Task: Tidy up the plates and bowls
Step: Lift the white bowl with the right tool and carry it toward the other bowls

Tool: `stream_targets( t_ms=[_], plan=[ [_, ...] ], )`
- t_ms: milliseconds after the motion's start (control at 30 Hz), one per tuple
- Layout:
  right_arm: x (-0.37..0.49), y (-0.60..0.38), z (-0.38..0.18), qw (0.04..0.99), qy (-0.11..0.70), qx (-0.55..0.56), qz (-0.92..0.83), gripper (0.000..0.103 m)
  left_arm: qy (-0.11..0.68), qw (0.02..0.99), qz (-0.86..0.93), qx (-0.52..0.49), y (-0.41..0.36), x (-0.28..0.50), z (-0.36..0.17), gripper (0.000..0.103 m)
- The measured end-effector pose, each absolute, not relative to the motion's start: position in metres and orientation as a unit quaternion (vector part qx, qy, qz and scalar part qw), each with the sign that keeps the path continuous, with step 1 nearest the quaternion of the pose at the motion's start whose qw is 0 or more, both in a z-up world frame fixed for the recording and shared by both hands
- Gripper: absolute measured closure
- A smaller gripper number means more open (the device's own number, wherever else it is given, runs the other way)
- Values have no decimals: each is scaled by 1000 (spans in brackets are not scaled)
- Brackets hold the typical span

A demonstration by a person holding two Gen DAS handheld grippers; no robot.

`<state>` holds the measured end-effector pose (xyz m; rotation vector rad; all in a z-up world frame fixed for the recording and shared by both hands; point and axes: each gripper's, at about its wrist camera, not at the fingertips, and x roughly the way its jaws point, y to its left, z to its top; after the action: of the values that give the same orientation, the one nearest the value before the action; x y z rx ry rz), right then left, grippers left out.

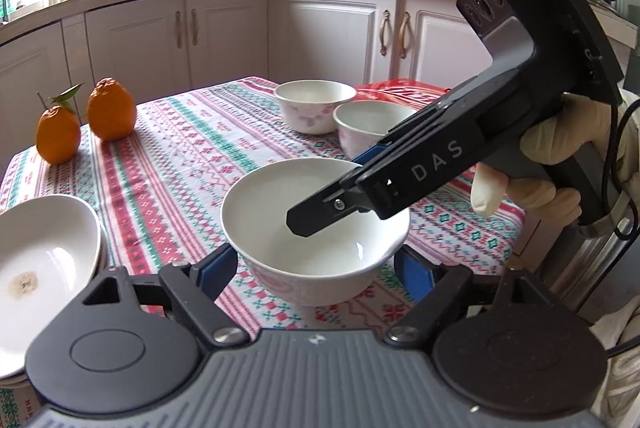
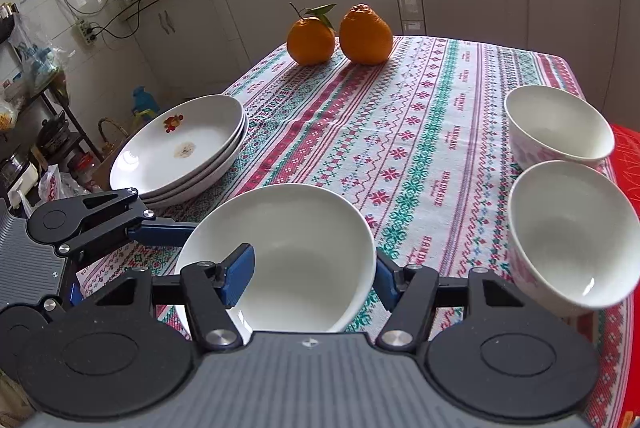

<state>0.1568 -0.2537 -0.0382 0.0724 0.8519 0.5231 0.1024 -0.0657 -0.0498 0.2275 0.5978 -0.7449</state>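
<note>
A white bowl [image 1: 312, 240] [image 2: 304, 240] with a pink pattern outside sits low in the middle of both views. My left gripper [image 1: 316, 264] straddles it, a blue pad against each side. One of its blue fingers [image 2: 160, 228] reaches the bowl's left rim in the right wrist view. My right gripper [image 2: 312, 278] [image 1: 328, 192] is shut on the same bowl, one finger inside and one outside the wall. Two more patterned bowls [image 2: 558, 126] [image 2: 572, 228] stand at the right. A stack of white plates [image 2: 180, 148] [image 1: 44, 256] rests at the table's left edge.
Two oranges [image 2: 310, 40] [image 2: 366, 34] stand at the far end of the patterned tablecloth [image 2: 420, 132]. A red sheet [image 2: 626, 164] lies under the right bowls. A gloved hand [image 1: 560, 144] holds the right gripper. Kitchen cabinets ring the table.
</note>
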Motion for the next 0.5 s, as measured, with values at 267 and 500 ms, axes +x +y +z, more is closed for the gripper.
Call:
stream_targets(
  t_ms=[267,500],
  plan=[
    [168,-244,-41,876,411,26,253,35,293,882,-353,106,-61,111,-56,18],
    [172,-244,-42,876,413,27,250,35,297,881,-353,101,-61,116,-59,18]
  ],
)
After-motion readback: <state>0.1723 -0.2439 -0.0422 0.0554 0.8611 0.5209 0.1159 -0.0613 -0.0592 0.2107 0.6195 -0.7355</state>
